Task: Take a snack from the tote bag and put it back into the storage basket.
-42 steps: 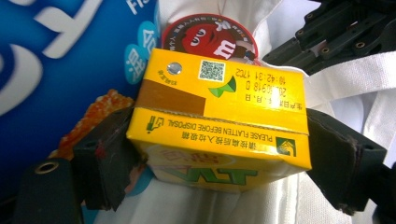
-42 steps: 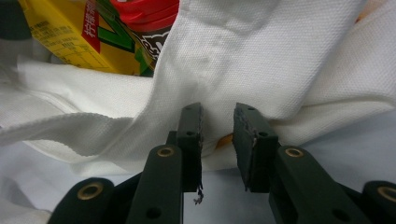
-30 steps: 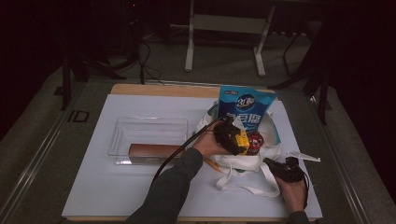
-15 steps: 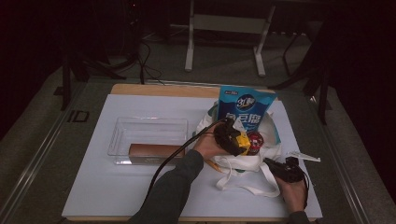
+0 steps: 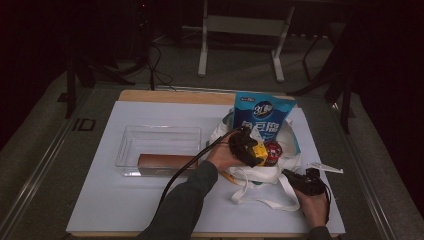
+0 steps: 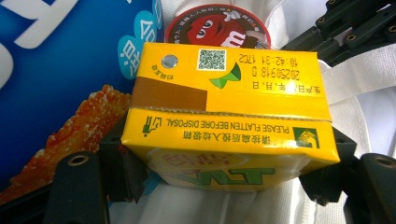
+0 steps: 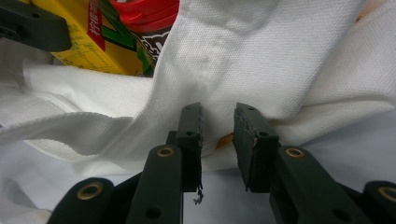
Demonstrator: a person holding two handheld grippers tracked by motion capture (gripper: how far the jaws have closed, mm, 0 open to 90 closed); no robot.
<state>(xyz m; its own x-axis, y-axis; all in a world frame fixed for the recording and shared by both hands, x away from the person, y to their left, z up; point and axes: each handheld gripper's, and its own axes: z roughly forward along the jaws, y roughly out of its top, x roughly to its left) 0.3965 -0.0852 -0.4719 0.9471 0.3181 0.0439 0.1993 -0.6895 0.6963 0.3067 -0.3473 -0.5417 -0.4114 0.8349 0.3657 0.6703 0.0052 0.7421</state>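
My left gripper (image 5: 248, 148) (image 6: 224, 169) is shut on a yellow drink carton (image 5: 258, 153) (image 6: 224, 107), one jaw on each side; its jaws have just been closing on it. The carton hangs over the mouth of a white cloth bag (image 5: 260, 174) (image 6: 369, 88) (image 7: 280, 60). Beside it in the bag are a red-lidded candy tub (image 5: 273, 151) (image 6: 217, 25) and an upright blue snack pouch (image 5: 265, 117) (image 6: 60, 60). My right gripper (image 5: 294, 176) (image 7: 218, 126) sits at the bag's near right edge, jaws narrowly apart, with the cloth just past the tips.
A clear plastic tray (image 5: 127, 150) lies left of the bag, with a long brown box (image 5: 165, 161) along its near side. Everything rests on a white sheet (image 5: 115, 205) over a wooden board. A small white object (image 5: 325, 167) lies at the right edge.
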